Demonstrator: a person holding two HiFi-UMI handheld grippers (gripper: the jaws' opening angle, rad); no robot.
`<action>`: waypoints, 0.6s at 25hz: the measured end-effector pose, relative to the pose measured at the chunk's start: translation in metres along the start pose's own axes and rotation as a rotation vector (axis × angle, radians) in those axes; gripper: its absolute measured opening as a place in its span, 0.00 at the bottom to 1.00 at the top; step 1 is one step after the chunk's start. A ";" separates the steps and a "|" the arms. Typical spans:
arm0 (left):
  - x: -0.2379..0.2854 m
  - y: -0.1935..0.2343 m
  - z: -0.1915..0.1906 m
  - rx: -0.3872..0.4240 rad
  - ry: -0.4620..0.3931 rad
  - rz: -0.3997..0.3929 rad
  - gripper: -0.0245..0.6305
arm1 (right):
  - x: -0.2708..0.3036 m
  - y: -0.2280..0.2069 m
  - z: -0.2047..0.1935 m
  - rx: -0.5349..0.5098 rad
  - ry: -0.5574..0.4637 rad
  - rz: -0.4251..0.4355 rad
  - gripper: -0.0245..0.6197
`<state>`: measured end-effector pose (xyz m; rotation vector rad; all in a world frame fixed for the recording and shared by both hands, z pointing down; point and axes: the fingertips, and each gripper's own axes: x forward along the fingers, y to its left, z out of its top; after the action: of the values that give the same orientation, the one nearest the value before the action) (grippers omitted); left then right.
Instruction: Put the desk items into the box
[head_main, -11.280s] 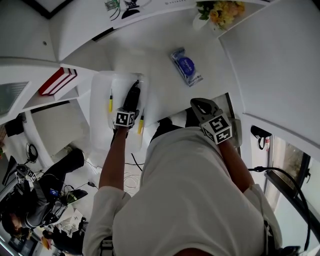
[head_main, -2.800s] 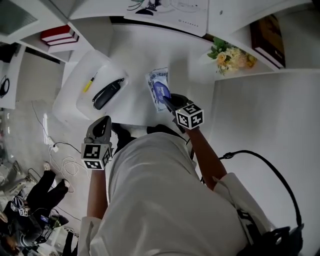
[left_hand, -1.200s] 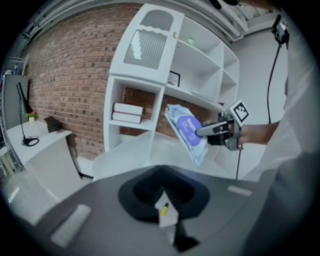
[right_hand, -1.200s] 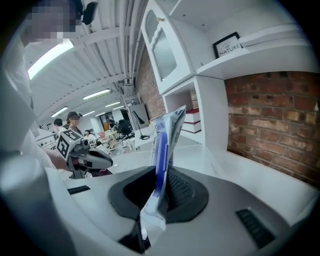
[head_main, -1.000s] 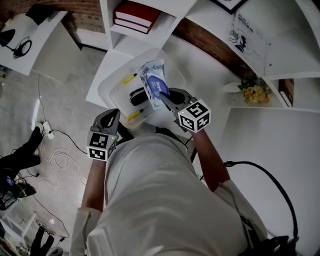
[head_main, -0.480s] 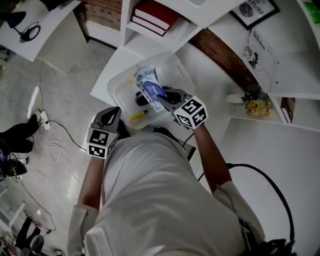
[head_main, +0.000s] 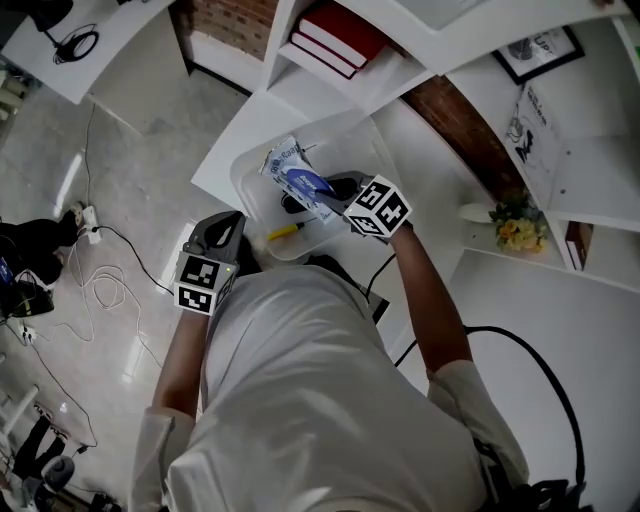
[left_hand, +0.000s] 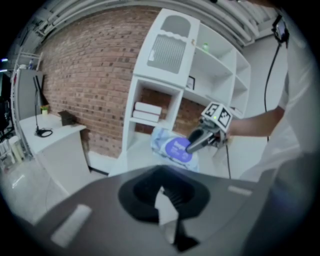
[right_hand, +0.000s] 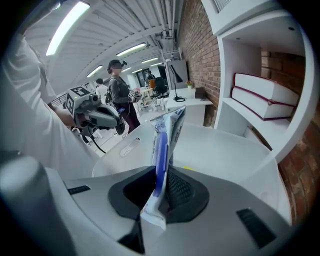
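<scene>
A white desk (head_main: 235, 145) is seen from above, set against a brick wall (left_hand: 85, 75) and beneath a white shelf unit (left_hand: 172, 60) on which red and white books (head_main: 338, 35) are stacked. A pale plastic box (head_main: 243, 195) is placed on the desk, close to its near edge.

A pack of wipes (head_main: 293, 178), white with a blue label, is held tilted over the open box. It is clamped edge-on at its near end between the fingers of the right gripper (right_hand: 159, 192). Inside the box a yellow pen (head_main: 283, 231) is laid by the near wall. A black item (head_main: 292, 205) is partly hidden beneath the pack, and what it is cannot be told.

The left gripper (head_main: 226, 225) is held by the desk's near edge, left of the box and apart from it. Its fingers are brought fully together with nothing between them.

Further right, a small bunch of yellow flowers (head_main: 518, 225) and a framed picture (head_main: 545, 48) are seen. The grey floor (head_main: 130, 130) at the left is crossed by loose cables (head_main: 100, 290). Behind the desk, a long room with ceiling strip lights (right_hand: 67, 25) and a standing person (right_hand: 119, 92) is shown.
</scene>
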<state>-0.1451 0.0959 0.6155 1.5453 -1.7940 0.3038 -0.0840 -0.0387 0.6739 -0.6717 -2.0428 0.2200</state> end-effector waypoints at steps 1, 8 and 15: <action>0.000 0.001 -0.001 -0.002 0.003 0.000 0.04 | 0.004 0.000 -0.002 -0.008 0.022 0.012 0.12; -0.005 0.016 -0.005 -0.021 0.016 0.010 0.04 | 0.038 0.003 -0.018 -0.097 0.193 0.084 0.12; -0.008 0.029 -0.010 -0.045 0.035 0.031 0.04 | 0.072 0.003 -0.037 -0.135 0.328 0.157 0.12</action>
<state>-0.1687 0.1151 0.6254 1.4739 -1.7868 0.3020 -0.0813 -0.0011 0.7457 -0.8915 -1.7028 0.0566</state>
